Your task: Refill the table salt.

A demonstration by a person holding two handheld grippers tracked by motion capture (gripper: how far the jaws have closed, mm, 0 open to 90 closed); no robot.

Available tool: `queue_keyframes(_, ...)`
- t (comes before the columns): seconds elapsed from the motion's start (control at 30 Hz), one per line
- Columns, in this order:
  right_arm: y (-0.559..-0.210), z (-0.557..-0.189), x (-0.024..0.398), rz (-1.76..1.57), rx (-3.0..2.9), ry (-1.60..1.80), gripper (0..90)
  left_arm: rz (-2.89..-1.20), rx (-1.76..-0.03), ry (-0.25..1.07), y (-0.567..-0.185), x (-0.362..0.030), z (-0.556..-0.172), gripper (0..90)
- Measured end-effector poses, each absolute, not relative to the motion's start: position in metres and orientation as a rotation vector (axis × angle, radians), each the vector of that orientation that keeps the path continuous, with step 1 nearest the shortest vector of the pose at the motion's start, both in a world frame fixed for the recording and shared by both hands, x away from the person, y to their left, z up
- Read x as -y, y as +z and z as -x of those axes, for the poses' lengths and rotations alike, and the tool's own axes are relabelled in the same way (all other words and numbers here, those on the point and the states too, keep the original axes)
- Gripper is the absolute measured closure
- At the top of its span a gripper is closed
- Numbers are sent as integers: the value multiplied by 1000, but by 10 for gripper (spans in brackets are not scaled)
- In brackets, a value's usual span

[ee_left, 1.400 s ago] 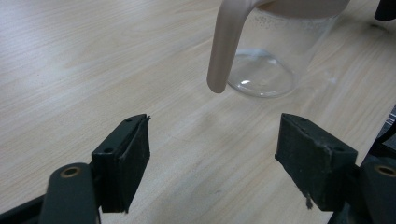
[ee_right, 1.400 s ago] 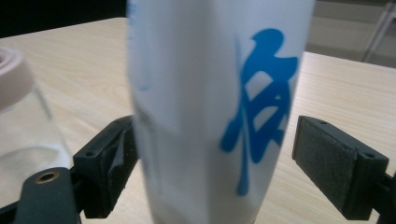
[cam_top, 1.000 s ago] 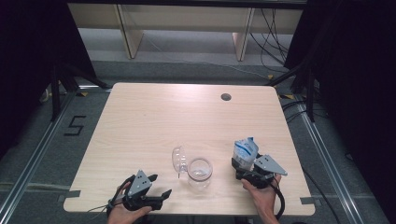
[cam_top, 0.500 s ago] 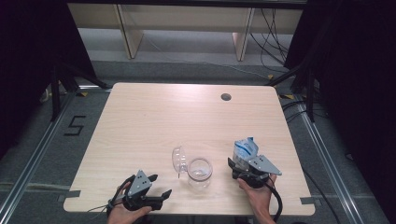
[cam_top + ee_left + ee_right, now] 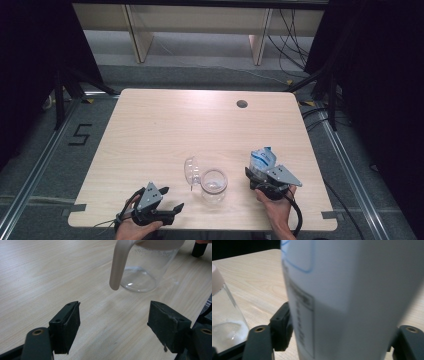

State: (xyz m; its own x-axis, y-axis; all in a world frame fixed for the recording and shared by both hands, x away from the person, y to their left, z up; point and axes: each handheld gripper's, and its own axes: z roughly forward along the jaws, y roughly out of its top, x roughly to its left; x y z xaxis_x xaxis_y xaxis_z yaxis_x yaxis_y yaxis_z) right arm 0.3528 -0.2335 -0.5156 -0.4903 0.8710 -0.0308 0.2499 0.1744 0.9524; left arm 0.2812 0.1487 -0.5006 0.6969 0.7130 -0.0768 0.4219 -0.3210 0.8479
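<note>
A clear glass jar (image 5: 214,184) stands near the table's front edge, its hinged lid (image 5: 191,172) swung open to the left. In the left gripper view the jar (image 5: 142,277) is just ahead, with a beige lid clasp (image 5: 120,262) hanging down beside it. My left gripper (image 5: 172,198) (image 5: 115,327) rests open at the front left, nothing between its jaws. A white and blue pouch (image 5: 262,159) (image 5: 352,300) stands upright to the right of the jar. My right gripper (image 5: 257,180) (image 5: 342,340) is shut on its lower part. The jar (image 5: 224,315) shows at that view's left.
The pale wooden table (image 5: 165,130) has a round cable hole (image 5: 242,104) at the back right. Behind it stand shelf legs and cables on the floor. A taped "5" (image 5: 80,134) marks the floor at the left.
My right hand and gripper have shifted slightly left toward the jar, with the pouch staying upright. The left gripper has not moved.
</note>
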Motion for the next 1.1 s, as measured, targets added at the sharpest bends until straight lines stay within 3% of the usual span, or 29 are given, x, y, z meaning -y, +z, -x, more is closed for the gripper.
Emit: queue_keyframes(1.1, -504, -355, 242, -982, -1930, 1379, 432, -1975, -848, 391, -499, -144, -282, 254)
